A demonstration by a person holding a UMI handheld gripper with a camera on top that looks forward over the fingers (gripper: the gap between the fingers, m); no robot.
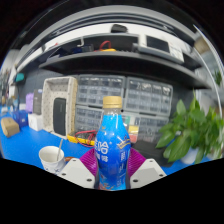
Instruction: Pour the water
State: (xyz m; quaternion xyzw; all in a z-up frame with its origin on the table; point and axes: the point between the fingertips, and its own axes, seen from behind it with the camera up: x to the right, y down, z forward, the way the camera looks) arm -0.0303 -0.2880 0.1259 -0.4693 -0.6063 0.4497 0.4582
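In the gripper view, a blue bottle point(112, 148) with a yellow cap stood upright between the two fingers, on a blue table point(22, 150). The gripper point(112, 176) seemed to be clamped on the lower part of the bottle: the left finger point(76, 172) and the right finger point(148, 172) were both against its sides, and no gap was visible at either side, so the opening was only as wide as the bottle itself. Whether the bottle rested on the table or was already a little lifted, I could not tell. A white cup point(51, 157) with something thin standing in it was just beside the bottle, to its left, near the front edge of the table. A green plant point(192, 132) stood at the right side, and shelves with boxes were well behind. The main risk, in my judgement, was the cap: it looked to be on, so tilting would give no water. Also, the grip was low on a tall bottle, so it could swing or slip during tilting and spill beside the cup or knock it over.
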